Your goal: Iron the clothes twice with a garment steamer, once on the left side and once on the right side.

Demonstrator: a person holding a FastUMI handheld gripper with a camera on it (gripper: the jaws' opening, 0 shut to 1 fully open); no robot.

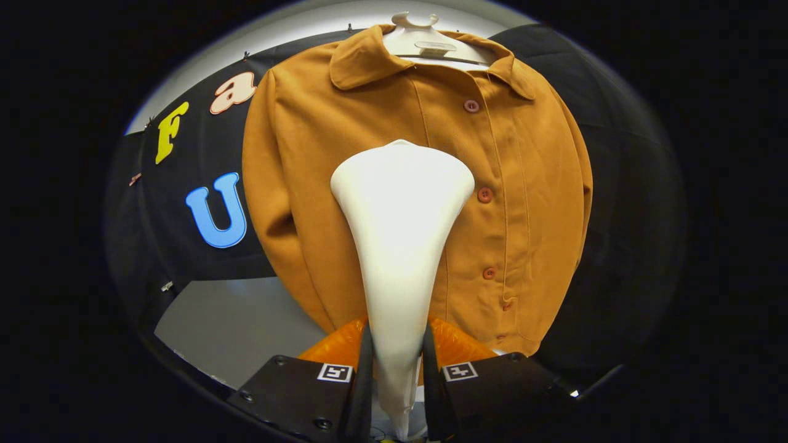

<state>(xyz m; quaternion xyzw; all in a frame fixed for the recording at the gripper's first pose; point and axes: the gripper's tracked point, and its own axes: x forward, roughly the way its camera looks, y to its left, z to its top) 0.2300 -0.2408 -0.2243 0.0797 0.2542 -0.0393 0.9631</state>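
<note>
Steamer [400,246] upright in hand-held gripper [397,357], head toward jacket [529,184].

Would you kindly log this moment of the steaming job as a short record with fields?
garment: mustard-brown buttoned collared jacket, hanging front-on
hanger: white plastic hanger inside the collar
tool: white funnel-shaped garment steamer, narrow handle between the jaws, wide head up against the jacket's chest
gripper: jaws closed on the steamer's handle
head position: beside the button placket, on the panel without buttons
backdrop: black cloth wall behind the jacket
</note>
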